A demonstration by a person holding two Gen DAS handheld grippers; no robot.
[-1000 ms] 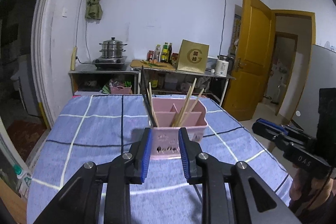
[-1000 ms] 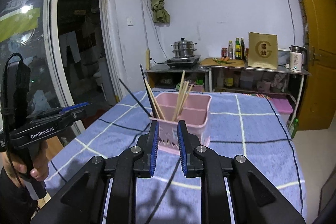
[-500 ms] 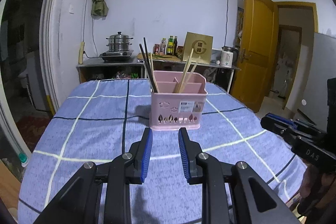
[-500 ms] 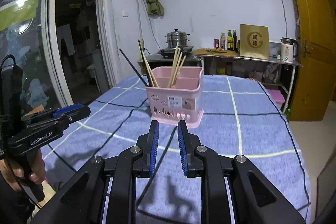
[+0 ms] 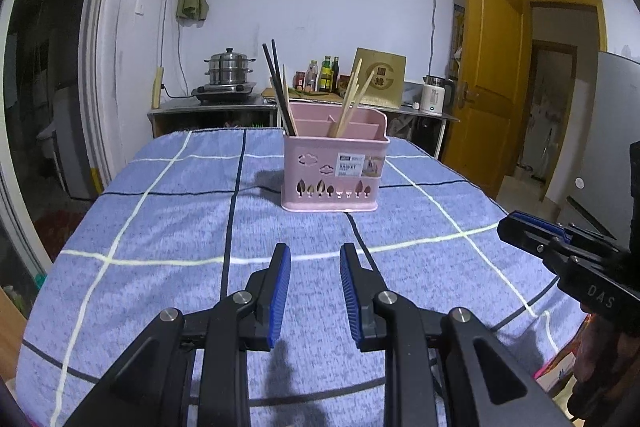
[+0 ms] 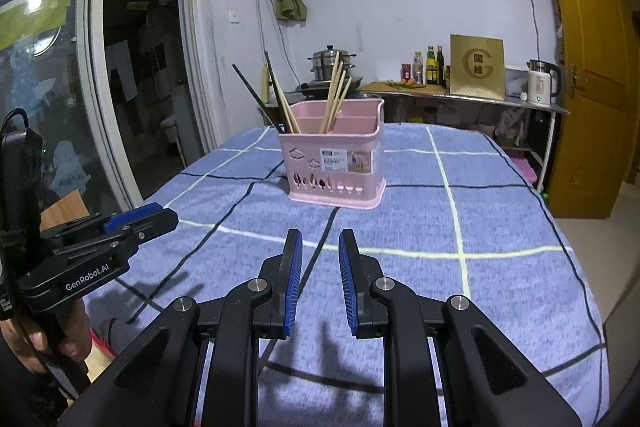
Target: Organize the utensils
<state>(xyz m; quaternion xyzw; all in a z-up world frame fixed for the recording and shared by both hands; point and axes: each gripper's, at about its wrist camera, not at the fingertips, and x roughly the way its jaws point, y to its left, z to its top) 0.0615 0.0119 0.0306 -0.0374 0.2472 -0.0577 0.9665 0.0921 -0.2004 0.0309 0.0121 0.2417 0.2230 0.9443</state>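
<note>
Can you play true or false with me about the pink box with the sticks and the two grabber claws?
1. The pink basket stands on the blue checked tablecloth. True.
2. The left gripper is squeezing a chopstick. False: it is open and holds nothing.
3. Black chopsticks and wooden chopsticks stick up out of the basket. True.
4. The basket lies tipped on its side. False: it stands upright.
5. The right gripper touches the basket. False: it is open, apart from it, over the cloth.
</note>
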